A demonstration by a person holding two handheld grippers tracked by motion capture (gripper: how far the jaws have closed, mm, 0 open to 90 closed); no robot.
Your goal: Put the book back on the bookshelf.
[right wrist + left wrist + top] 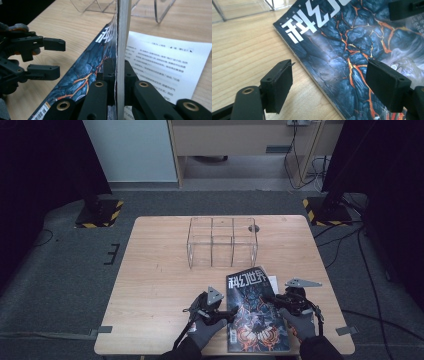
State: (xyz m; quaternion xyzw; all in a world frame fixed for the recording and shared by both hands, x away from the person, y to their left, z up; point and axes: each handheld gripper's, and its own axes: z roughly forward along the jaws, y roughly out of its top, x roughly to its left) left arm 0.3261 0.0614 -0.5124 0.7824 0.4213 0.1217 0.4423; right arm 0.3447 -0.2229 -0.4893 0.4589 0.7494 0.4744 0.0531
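Magazine (257, 312) lies on the wooden surface (155, 270), at 6 o'clock from a clear organizer (222, 242). Right gripper (117, 72) clamps its raised edge; left gripper (329, 80) straddles its spine, jaws wide.

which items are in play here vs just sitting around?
In play: magazine, clamped at its edge by the right gripper; left gripper, open over its spine side.
Sitting around: clear divided box; printed sheet under the magazine.
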